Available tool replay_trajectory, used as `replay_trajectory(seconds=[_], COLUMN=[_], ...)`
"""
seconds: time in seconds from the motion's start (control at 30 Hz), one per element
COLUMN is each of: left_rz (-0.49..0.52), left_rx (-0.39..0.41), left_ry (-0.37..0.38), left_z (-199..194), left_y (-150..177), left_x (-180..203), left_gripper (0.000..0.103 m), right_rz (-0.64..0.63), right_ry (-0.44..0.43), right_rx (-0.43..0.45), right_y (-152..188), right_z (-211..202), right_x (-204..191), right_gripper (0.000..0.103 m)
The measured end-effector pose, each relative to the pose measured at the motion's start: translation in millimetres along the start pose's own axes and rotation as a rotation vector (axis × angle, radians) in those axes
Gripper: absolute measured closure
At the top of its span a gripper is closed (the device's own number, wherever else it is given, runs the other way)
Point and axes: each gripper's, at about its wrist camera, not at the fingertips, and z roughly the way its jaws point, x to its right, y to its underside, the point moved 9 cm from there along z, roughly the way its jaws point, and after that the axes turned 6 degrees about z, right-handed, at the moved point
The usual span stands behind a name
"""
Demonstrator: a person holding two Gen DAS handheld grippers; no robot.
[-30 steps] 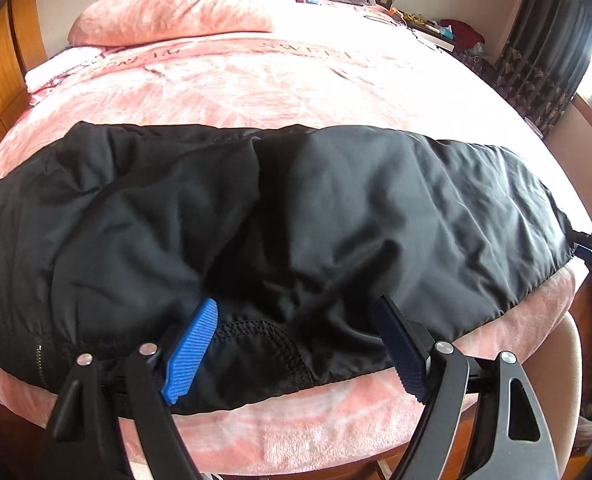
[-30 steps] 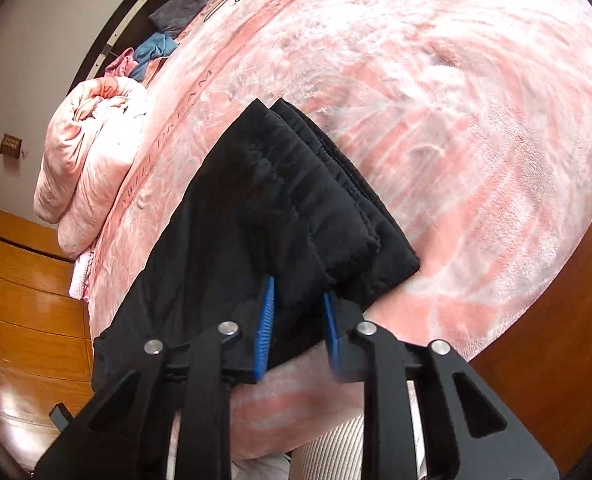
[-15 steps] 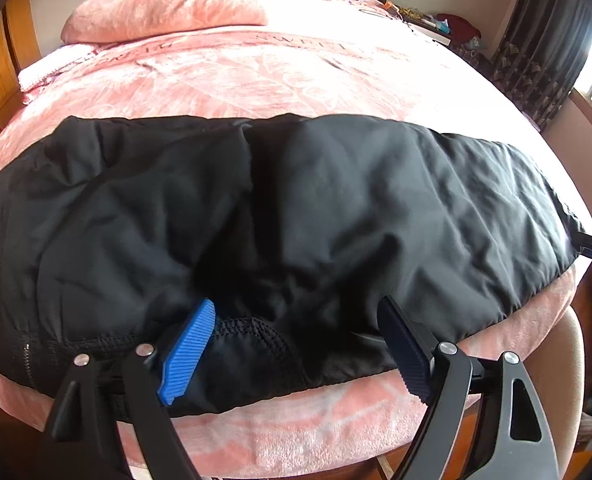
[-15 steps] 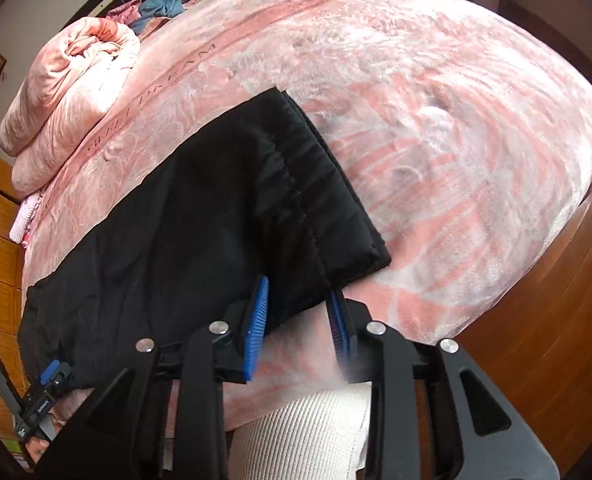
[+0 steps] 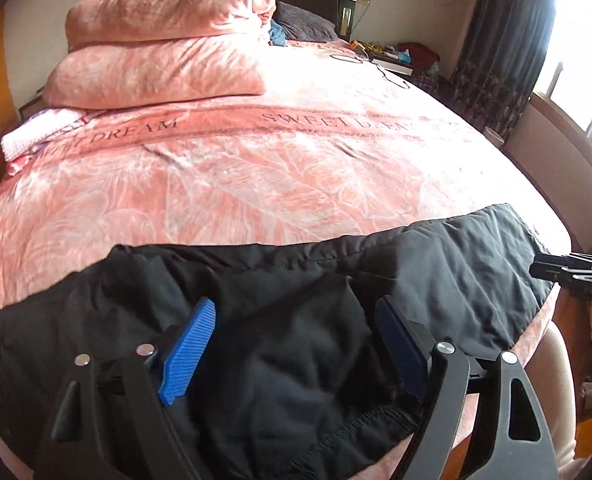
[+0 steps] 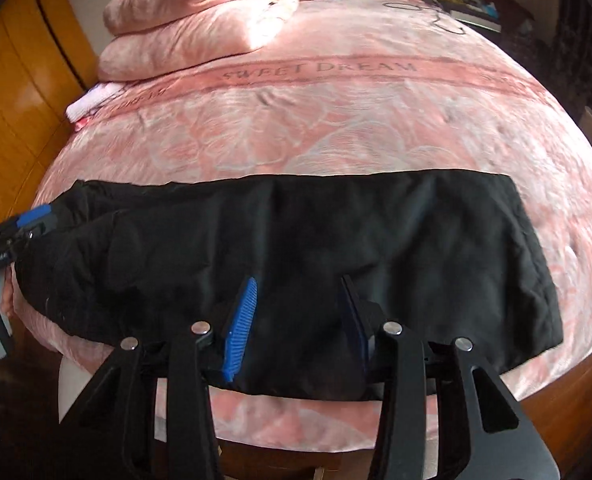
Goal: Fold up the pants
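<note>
Black padded pants (image 5: 296, 280) lie folded lengthwise along the near edge of the pink bed; they also show in the right wrist view (image 6: 316, 240). My left gripper (image 5: 296, 320) is open, its blue pads spread wide just above the cloth near the crotch seam. My right gripper (image 6: 300, 300) is open over the middle of the leg, holding nothing. The right gripper shows at the far right in the left wrist view (image 5: 568, 268), and the left gripper at the far left in the right wrist view (image 6: 20, 228).
The pink bedspread (image 5: 276, 168) stretches beyond the pants. Stacked pink quilts (image 5: 164, 52) lie at the headboard. A wooden wardrobe (image 6: 12, 92) stands at the left, and a cluttered nightstand (image 5: 396, 56) and dark curtains (image 5: 496, 60) at the right.
My right gripper let go of the leg cuff, opened wide and swung round to face the pants from the front. My left gripper tilted up and moved forward over the cloth.
</note>
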Motion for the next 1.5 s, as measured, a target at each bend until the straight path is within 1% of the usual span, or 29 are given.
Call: replay_trajectory(seconds=[0.03,0.1,0.17,0.27,0.33,0.4,0.47,0.53,0.63,0.7,0.77,0.8,0.83,0.87,0.93,1.0,1.07,1.1,1.2,1.23,1.33,1.43,1.5], left_rz=[0.013,0.048,0.075,0.112,0.151,0.228,0.325,0.387,0.437,0.456,0.456,0.459,0.467,0.485,0.549,0.593,0.601,0.597,0.615,0.624,0.618,0.581,0.554], left_rx=[-0.023,-0.073,-0.11,-0.131,-0.14,-0.164,-0.208,-0.258,-0.303,-0.329,-0.372,-0.403,-0.44,-0.469,-0.502,-0.521,-0.54,-0.547,-0.543,-0.539,-0.527,-0.463,-0.38], left_ry=[0.008,0.043,0.069,0.086,0.118,0.172,0.215,0.249,0.285,0.326,0.39,0.422,0.456,0.475,0.473,0.449,0.44,0.443,0.425,0.411,0.381,0.351,0.298], left_z=[8.1,26.7,43.4,62.0,69.4,74.4,80.8,88.8,95.2,96.5,98.5,100.2,101.6,103.1,106.7,114.0,120.4,121.4,122.5,121.7,119.0,112.2,106.4], left_y=[-3.2,-6.0,-4.0,-1.2,-3.2,-3.0,-0.3,3.5,0.2,-5.4,-9.6,-9.0,-6.7,-3.3,3.9,8.8,10.3,11.0,12.6,13.5,15.7,14.7,8.5], left_x=[-7.0,-13.2,-16.4,-21.6,-22.6,-16.2,-8.1,-6.1,-9.5,-12.0,-12.3,-10.7,-7.9,-5.4,-1.9,-2.8,-2.3,-1.0,2.6,2.3,-2.4,-6.1,-10.2], left_gripper=[0.029,0.035,0.035,0.036,0.037,0.037,0.037,0.04,0.042,0.042,0.048,0.055,0.058,0.06,0.062,0.061,0.06,0.057,0.058,0.069,0.09,0.097,0.097], right_rz=[-0.036,-0.086,-0.127,-0.176,-0.194,-0.196,-0.184,-0.169,-0.168,-0.169,-0.159,-0.152,-0.143,-0.136,-0.124,-0.121,-0.126,-0.131,-0.132,-0.132,-0.127,-0.122,-0.114], right_ry=[-0.026,-0.078,-0.103,-0.096,-0.095,-0.085,-0.08,-0.082,-0.075,-0.072,-0.076,-0.079,-0.081,-0.084,-0.088,-0.089,-0.088,-0.085,-0.084,-0.085,-0.09,-0.09,-0.092], right_rx=[-0.013,-0.037,-0.062,-0.088,-0.107,-0.127,-0.144,-0.157,-0.17,-0.177,-0.185,-0.189,-0.193,-0.196,-0.201,-0.205,-0.208,-0.208,-0.209,-0.209,-0.209,-0.21,-0.209], right_y=[-0.6,-1.8,-0.9,2.4,6.3,9.2,10.6,13.2,17.3,19.3,20.4,20.9,21.2,21.3,21.7,22.4,22.8,23.2,24.0,24.1,23.9,23.4,22.5], right_z=[7.0,18.3,27.2,40.6,48.9,56.9,64.3,70.1,76.1,79.4,81.7,83.0,84.1,84.1,84.7,85.1,86.0,86.7,87.2,87.2,86.9,86.2,85.9], right_x=[-19.6,-53.3,-77.0,-96.1,-99.8,-97.6,-93.5,-90.3,-88.5,-87.6,-86.2,-85.3,-84.4,-83.5,-82.3,-81.9,-82.3,-83.0,-83.0,-83.1,-82.6,-82.8,-82.2], right_gripper=[0.065,0.065,0.065,0.065,0.065,0.065,0.065,0.064,0.063,0.063,0.062,0.062,0.062,0.062,0.062,0.061,0.06,0.06,0.059,0.059,0.059,0.059,0.059])
